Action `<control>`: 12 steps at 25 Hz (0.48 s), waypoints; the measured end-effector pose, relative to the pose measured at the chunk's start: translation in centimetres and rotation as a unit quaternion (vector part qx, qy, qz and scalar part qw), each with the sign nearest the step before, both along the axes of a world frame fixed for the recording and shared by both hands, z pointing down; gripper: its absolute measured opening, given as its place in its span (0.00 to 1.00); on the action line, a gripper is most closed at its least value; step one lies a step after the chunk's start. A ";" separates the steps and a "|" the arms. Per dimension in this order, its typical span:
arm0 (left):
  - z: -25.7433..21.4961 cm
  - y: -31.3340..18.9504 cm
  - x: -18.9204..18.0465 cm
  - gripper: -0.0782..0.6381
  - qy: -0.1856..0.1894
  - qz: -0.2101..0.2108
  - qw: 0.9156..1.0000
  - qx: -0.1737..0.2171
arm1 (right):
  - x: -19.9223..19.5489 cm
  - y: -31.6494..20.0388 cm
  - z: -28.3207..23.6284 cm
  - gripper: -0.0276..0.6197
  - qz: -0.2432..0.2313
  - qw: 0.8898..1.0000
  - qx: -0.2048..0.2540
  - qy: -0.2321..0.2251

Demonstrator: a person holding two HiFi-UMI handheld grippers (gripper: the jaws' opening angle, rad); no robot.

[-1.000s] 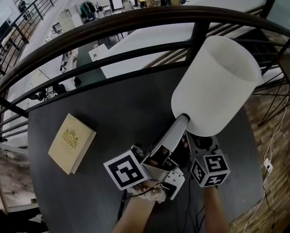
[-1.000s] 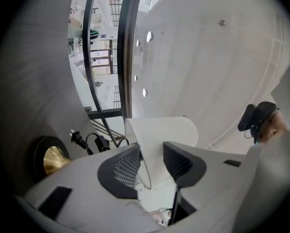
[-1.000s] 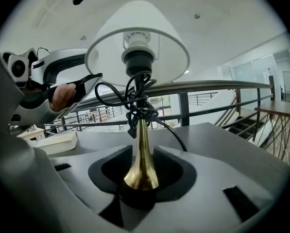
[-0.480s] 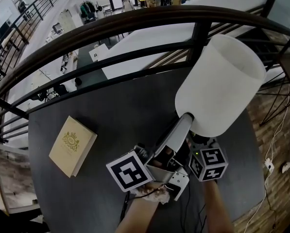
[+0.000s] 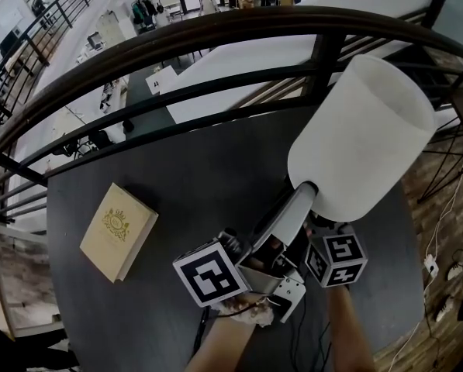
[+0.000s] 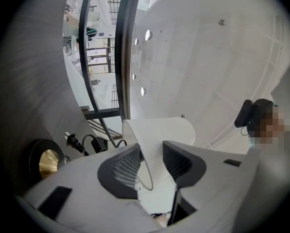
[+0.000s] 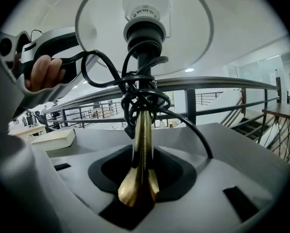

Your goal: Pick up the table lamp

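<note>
Drifted slightly right across the dark round table (image 5: pixel 177 177) since a second ago, the white-shaded brass table lamp (image 5: pixel 355 153) hangs tilted, apparently clear of the top. Its big white drum shade (image 6: pixel 159 130) looks light and easily dented, so the left gripper (image 6: pixel 152 160), jaws wide astride the rim, should only steady it. The slim brass stem (image 7: pixel 141 130), stiff but slick, takes the weight where the right gripper (image 7: pixel 137 188) clamps it, below the wound black cord (image 7: pixel 135 93).
</note>
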State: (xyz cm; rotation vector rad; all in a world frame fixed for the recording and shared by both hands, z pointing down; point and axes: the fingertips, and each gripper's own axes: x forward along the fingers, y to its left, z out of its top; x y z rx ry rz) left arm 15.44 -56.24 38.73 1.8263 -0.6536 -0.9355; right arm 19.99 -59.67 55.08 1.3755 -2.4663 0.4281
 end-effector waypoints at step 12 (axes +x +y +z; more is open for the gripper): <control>-0.1 0.2 0.4 0.34 0.009 0.000 1.000 -0.002 | 0.2 -0.1 -0.4 0.29 -0.003 1.000 0.009 0.012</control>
